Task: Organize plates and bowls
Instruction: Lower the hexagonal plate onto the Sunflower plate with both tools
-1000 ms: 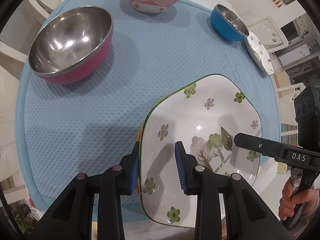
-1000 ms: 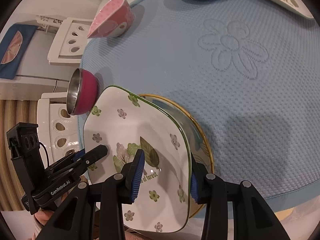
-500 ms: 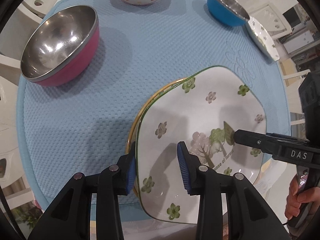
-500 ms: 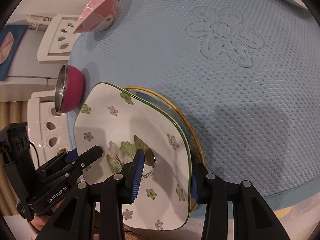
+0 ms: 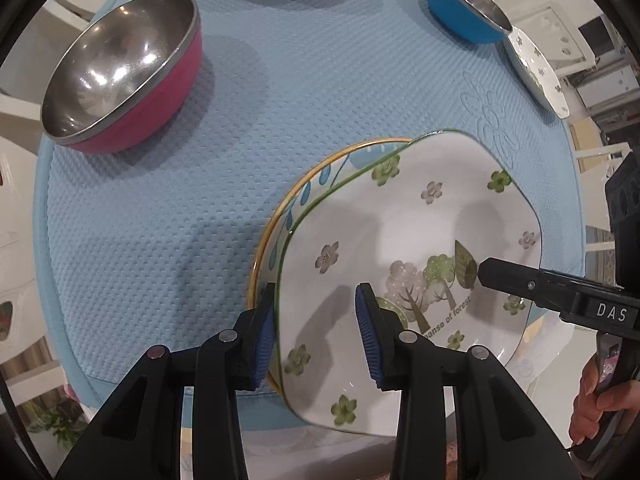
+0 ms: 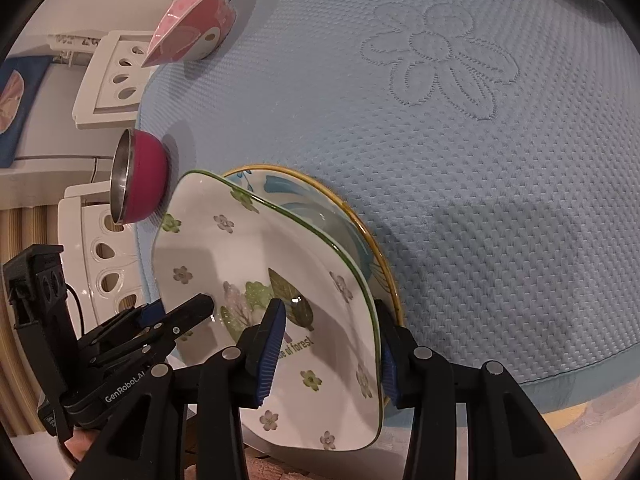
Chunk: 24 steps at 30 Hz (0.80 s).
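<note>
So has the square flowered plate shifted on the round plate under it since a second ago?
Yes. The square flowered plate has slid toward the near mat edge and the right gripper, uncovering more of the gold-rimmed plate on the far left.

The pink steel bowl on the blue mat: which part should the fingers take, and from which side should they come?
Take the pink steel bowl by its thin rim, coming from above, one finger inside and one outside. It stands upright with its mouth open, and its rounded wall looks too wide and smooth for a side grip. The blue mat around it is free.
</note>
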### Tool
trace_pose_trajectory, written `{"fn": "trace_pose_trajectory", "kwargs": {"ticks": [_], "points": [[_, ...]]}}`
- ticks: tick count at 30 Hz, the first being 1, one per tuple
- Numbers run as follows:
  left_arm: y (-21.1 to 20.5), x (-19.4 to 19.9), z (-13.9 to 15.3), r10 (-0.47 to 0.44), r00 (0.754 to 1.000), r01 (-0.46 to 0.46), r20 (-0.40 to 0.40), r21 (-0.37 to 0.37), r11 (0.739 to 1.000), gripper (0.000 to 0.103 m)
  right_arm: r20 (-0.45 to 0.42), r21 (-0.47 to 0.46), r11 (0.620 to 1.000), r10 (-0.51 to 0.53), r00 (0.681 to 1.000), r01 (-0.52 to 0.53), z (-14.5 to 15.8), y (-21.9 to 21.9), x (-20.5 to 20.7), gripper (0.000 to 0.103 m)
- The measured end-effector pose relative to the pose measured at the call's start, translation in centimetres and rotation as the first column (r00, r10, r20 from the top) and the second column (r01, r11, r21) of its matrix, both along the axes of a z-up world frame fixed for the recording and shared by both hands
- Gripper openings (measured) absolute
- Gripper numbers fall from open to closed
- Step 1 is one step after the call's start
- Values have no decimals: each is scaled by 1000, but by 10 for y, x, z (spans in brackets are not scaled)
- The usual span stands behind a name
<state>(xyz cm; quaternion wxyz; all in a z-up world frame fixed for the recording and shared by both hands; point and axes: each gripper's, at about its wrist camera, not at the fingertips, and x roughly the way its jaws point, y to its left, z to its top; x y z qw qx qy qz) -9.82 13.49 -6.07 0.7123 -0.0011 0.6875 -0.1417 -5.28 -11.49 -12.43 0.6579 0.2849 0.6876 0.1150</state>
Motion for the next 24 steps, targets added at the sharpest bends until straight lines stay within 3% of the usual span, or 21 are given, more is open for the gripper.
{"fn": "trace_pose_trajectory", "kwargs": {"ticks": [24], "points": [[11, -5, 5, 59, 998, -59, 14, 9, 998, 36, 29, 58, 998, -20, 999, 18, 9, -19, -3, 41]]}}
